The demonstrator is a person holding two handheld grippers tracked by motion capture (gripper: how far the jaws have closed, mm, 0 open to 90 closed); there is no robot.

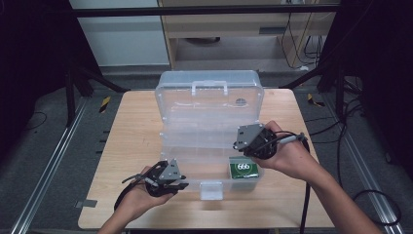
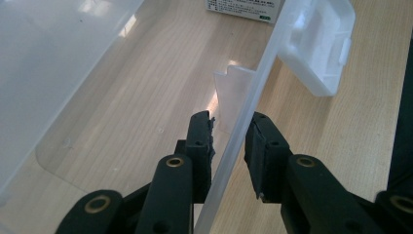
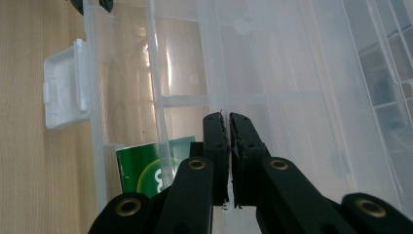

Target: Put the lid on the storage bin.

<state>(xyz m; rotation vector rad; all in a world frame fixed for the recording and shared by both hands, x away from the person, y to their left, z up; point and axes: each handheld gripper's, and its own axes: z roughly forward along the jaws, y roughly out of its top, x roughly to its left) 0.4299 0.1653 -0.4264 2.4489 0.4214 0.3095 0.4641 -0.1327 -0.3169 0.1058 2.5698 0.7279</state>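
Nearest, at the front-left corner of the clear plastic compartment box (image 1: 195, 168), the left tongs (image 1: 181, 184) are held in a hand (image 1: 141, 197). Seen in the left gripper view, the left tongs (image 2: 229, 146) are parted, with the box's thin transparent front wall (image 2: 243, 131) standing between the jaws; whether the pads press on it cannot be told. Just right of them, the white latch tab (image 1: 211, 190) hangs off the front edge over the light wooden surface (image 1: 131, 131). Farther right, a green carton with white print (image 1: 243, 170) lies in the front-right compartment. Above it, the right tongs (image 1: 239, 145) are clenched shut on a clear tray edge (image 3: 214, 73). Beyond, the raised lid with its handle (image 1: 209, 87) stands at the far side.
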